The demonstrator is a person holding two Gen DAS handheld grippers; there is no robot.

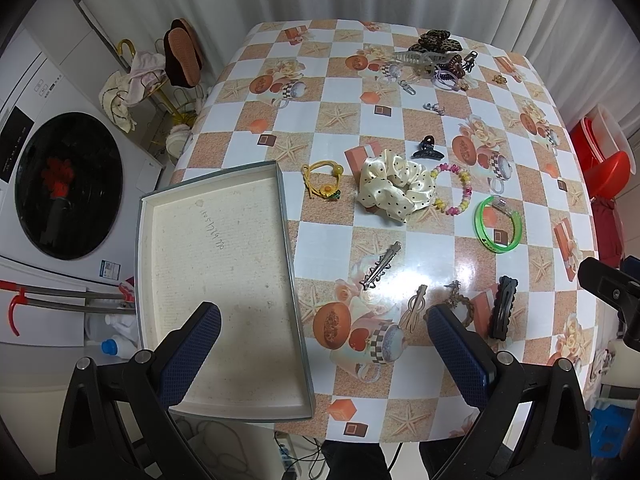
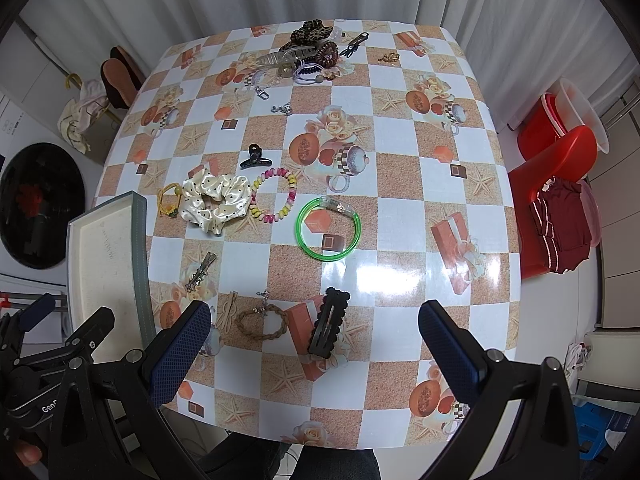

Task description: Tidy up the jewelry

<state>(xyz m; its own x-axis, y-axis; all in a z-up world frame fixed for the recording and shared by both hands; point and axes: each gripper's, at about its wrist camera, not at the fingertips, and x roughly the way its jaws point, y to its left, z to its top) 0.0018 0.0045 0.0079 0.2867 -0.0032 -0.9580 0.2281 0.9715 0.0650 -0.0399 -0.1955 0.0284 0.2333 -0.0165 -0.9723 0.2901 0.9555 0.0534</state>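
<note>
An empty grey-rimmed tray (image 1: 288, 240) lies at the table's left edge; it also shows in the right wrist view (image 2: 142, 248). Loose pieces lie on the checkered tablecloth: a cream polka-dot scrunchie (image 1: 394, 188), a beaded bracelet (image 1: 460, 188), a green bangle (image 1: 498, 224), a yellow hair tie (image 1: 322, 182), a silver clip (image 1: 380, 270), a black clip (image 2: 328, 322) and a braided bracelet (image 2: 260, 322). My left gripper (image 1: 324, 312) is open above the tray's near right side. My right gripper (image 2: 314, 316) is open above the black clip and braided bracelet.
A pile of hair ties and claw clips (image 1: 436, 60) lies at the table's far edge. A small black claw clip (image 1: 428, 148) lies mid-table. A washing machine (image 1: 68, 184) stands left of the table. Red plastic tubs (image 2: 560, 140) stand to the right.
</note>
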